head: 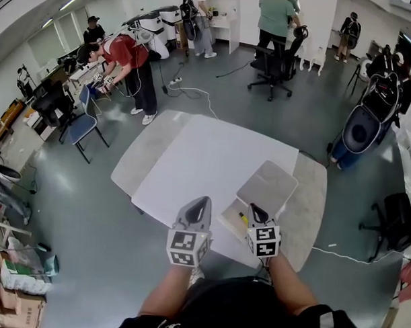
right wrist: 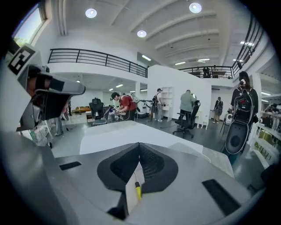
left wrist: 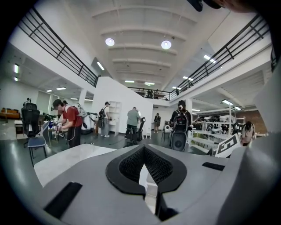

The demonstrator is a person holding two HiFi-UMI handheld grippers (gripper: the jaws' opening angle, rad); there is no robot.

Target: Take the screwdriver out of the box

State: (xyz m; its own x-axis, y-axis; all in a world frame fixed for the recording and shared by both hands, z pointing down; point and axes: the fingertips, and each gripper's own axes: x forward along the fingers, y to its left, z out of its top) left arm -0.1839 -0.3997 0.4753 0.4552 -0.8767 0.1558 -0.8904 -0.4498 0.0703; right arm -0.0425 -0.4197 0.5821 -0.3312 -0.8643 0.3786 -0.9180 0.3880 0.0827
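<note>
An open shallow box [head: 228, 221] sits at the near right of the white table [head: 205, 160], its grey lid [head: 268, 187] swung back behind it. A yellow-handled screwdriver [head: 244, 219] lies inside. My right gripper [head: 256, 210] hovers just over the box, jaws shut and holding nothing. In the right gripper view the screwdriver [right wrist: 138, 191] shows through the slit below the closed tips of the right gripper [right wrist: 139, 145]. My left gripper [head: 199, 205] hangs over the table just left of the box, also shut and empty. In its own view the left gripper [left wrist: 143, 148] has its tips together.
Grey tabletops [head: 149, 151] flank the white one on both sides. A black office chair [head: 273, 68] and several people stand beyond the table. A blue chair [head: 82, 125] is at the left, and a white cable [head: 337, 252] lies on the floor at the right.
</note>
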